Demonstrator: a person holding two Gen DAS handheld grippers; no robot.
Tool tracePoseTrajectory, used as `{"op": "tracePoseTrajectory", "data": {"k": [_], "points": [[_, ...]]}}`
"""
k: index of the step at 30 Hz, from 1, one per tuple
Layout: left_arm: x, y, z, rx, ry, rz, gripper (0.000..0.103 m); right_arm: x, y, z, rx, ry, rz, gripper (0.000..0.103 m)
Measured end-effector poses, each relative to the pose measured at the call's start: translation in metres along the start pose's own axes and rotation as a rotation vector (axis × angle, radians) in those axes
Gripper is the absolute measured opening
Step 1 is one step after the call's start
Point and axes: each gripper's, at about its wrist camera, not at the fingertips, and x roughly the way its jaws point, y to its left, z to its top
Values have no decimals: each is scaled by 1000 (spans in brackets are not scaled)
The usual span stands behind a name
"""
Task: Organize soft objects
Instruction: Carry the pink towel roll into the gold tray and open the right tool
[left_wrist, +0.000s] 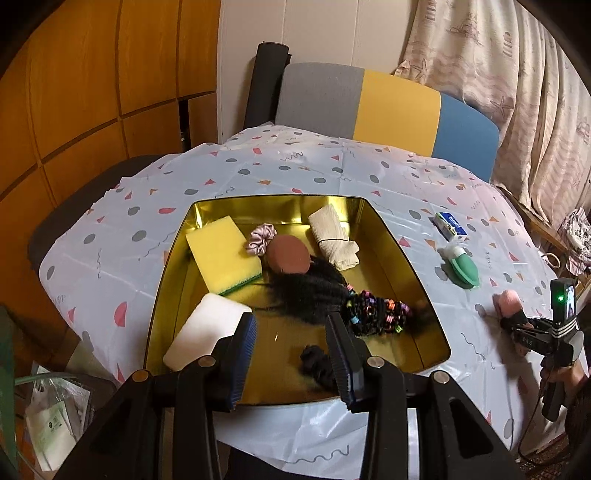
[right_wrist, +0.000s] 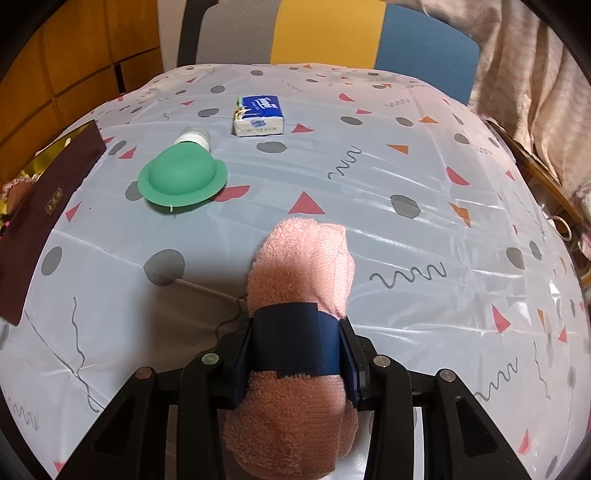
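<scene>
Left tongs (left_wrist: 291, 325) fill the near edge of the left wrist view, jaws apart and grasping nothing, hanging over the near half of a gold tin (left_wrist: 399, 243) on the bench (left_wrist: 110, 258). Bare gold floor lies between the fingers; a black scrunchie (left_wrist: 314, 363) is partly hidden behind the right finger, a white sponge (left_wrist: 203, 328) behind the left. At far right, the person's hand (left_wrist: 565, 376) is cut off by the frame. Right tongs (right_wrist: 295, 339), in the right wrist view, are clenched on a rolled pink towel (right_wrist: 303, 258) angled down over open bench, well apart from a green brush (right_wrist: 181, 177) and tissue pack (right_wrist: 258, 114); the tin's dark wall (right_wrist: 40, 206) is cropped at left.
</scene>
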Motion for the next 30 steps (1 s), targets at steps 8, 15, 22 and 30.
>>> {"op": "tracePoseTrajectory", "data": {"k": [8,15,22,30], "points": [[-4,6,-11,4,9,-24,39,-2,7,-3,51,-18,-72,42],[-7,15,-19,-12,21,-43,39,-3,12,-3,73,-13,-120,41],[-7,29,-24,-45,33,-29,39,-5,11,-1,127,5,-133,38],[-7,59,-27,-103,27,23,39,-16,12,-1,213,27,-42,36]]}}
